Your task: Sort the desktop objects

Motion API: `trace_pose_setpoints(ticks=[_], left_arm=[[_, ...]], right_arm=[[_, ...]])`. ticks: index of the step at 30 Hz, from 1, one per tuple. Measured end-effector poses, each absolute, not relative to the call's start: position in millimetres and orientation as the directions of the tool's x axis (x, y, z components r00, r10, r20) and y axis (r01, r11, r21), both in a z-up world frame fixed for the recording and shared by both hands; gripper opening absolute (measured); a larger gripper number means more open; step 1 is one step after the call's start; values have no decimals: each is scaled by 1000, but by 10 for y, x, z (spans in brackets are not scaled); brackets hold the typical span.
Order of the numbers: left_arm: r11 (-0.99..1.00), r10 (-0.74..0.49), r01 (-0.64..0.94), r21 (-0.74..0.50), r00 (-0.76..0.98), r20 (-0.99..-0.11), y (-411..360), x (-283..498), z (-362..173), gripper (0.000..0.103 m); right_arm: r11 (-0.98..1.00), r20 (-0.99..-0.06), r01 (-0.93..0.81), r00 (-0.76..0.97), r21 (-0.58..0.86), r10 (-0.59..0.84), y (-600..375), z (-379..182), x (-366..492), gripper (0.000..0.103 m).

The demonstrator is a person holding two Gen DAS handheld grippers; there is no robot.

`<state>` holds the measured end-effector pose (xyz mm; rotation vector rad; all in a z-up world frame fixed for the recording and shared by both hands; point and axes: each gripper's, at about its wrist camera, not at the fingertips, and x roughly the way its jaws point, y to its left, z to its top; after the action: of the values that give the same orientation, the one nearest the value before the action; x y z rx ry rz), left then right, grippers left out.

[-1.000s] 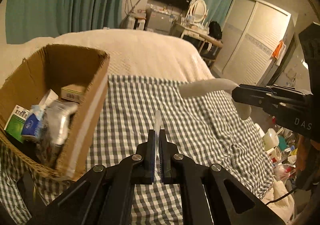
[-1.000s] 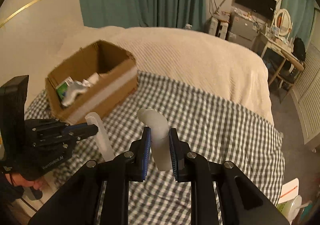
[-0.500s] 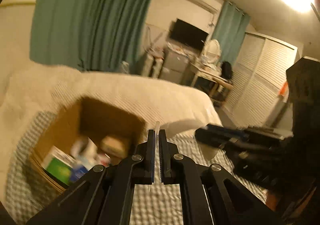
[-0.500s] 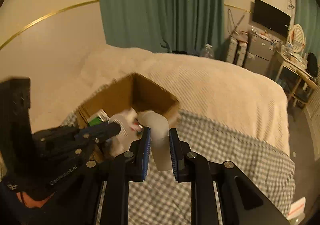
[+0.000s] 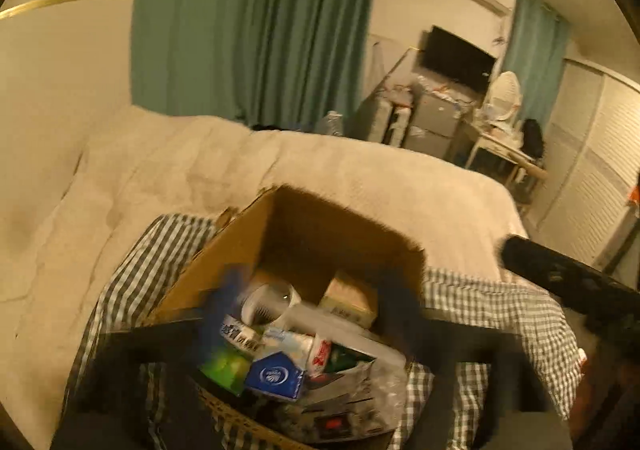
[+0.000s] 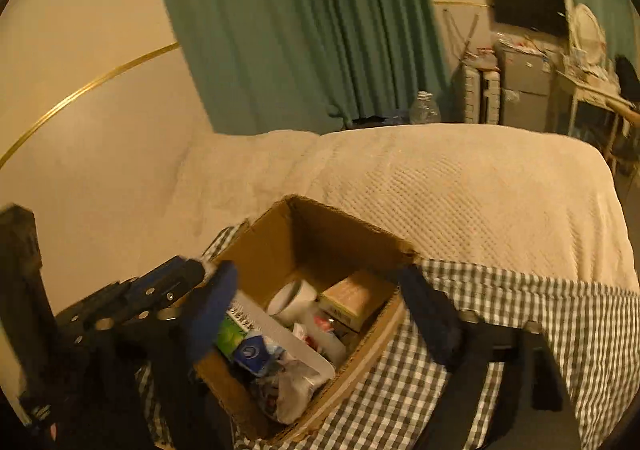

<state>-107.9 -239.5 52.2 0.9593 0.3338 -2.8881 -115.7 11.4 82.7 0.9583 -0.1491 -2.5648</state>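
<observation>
Cardboard box [image 5: 344, 246], on the bed's checked cloth [image 6: 520, 302], lies directly beneath both tools at 6 o'clock, left tool [image 5: 308, 310] and right tool [image 6: 320, 314] alike: jaws opening wide, nothing pinched, sorted items inside.

Matt corrugated cardboard box [image 6: 256, 250] mid-frame; woven gingham cloth [image 6: 520, 306] lower right; textured cream blanket [image 6: 460, 185] behind.

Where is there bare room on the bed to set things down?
The checked cloth right of the box is bare, and so is the cream blanket behind the box. The box itself is crowded with packets.
</observation>
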Motion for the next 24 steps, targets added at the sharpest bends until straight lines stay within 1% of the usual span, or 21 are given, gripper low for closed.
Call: trace_pose_setpoints(ticks=[2,3,6,9,12,13,16,24], left_arm=[[-970,-32,163,-182,-823,-567,-2399,-992,517,102],[-971,-33,161,-178,-825,-564,-2379,-959,518,103],[-976,-38,156,-155,-814,-580,-2272,-858,532,103],[-982,-14,116,-146,-827,-562,-2031,-671,561,103],[-986,-36,120,-112,-823,-567,-1773,-543,542,103],[-987,-35,119,-109,-818,-574,-1694,-509,515,103],[-988,-24,108,-112,-817,-576,-1516,-399,407,103],[-992,-85,126,-25,-790,-608,-1244,-344,142,103]], right_arm=[[-917,-619,313,-677,248,-399,241,796,-1161,86],[-918,-630,308,-669,250,-395,314,775,-1147,86],[-930,-658,286,-658,231,-366,561,689,-991,89],[-941,-666,282,-667,189,-334,791,617,-745,90],[-955,-652,272,-703,122,-283,966,592,-507,97],[-960,-645,260,-717,106,-266,999,585,-439,103],[-973,-626,217,-749,79,-217,1110,561,-284,102],[-980,-665,195,-726,47,-177,1256,340,-119,102]])
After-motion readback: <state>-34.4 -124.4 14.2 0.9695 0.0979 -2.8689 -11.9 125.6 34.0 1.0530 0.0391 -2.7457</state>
